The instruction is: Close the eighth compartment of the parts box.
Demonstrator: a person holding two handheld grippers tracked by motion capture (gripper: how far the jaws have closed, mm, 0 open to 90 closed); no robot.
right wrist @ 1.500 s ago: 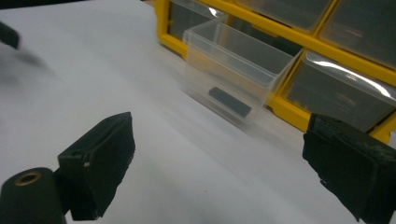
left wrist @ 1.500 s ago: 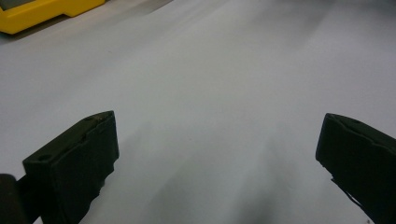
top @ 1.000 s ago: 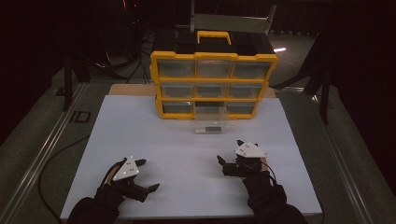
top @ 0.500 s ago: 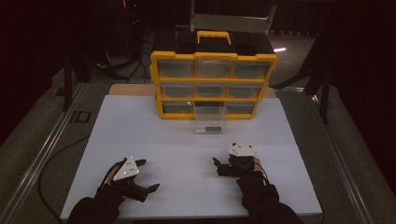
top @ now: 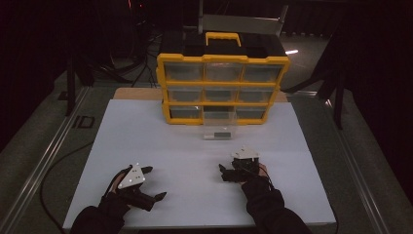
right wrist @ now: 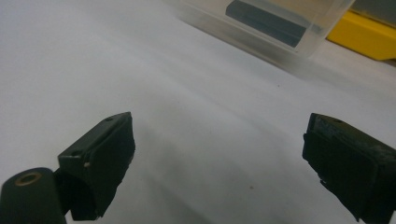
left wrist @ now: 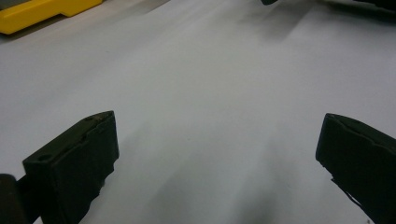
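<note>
A yellow organizer cabinet (top: 223,90) with clear drawers stands at the back of the white table (top: 146,136). A clear drawer (top: 219,124) juts out in front of its bottom middle slot and holds a small dark block (top: 223,133). My right gripper (top: 224,173) rests open on the table a short way in front of that drawer. In the right gripper view the jaws (right wrist: 219,158) stand wide apart with nothing between them, and the drawer (right wrist: 261,32) with the dark block (right wrist: 264,21) lies ahead. My left gripper (top: 153,183) is open at the near left, its jaws (left wrist: 217,154) empty over bare table.
The cabinet has a black top with a yellow handle (top: 223,39). Its yellow base shows in the left gripper view (left wrist: 42,11) and in the right gripper view (right wrist: 369,39). Metal rails (top: 53,146) run along both table sides. A cable (top: 63,161) trails off the near left.
My right gripper has shifted a little to the left in front of the drawer. The left gripper has stayed where it was.
</note>
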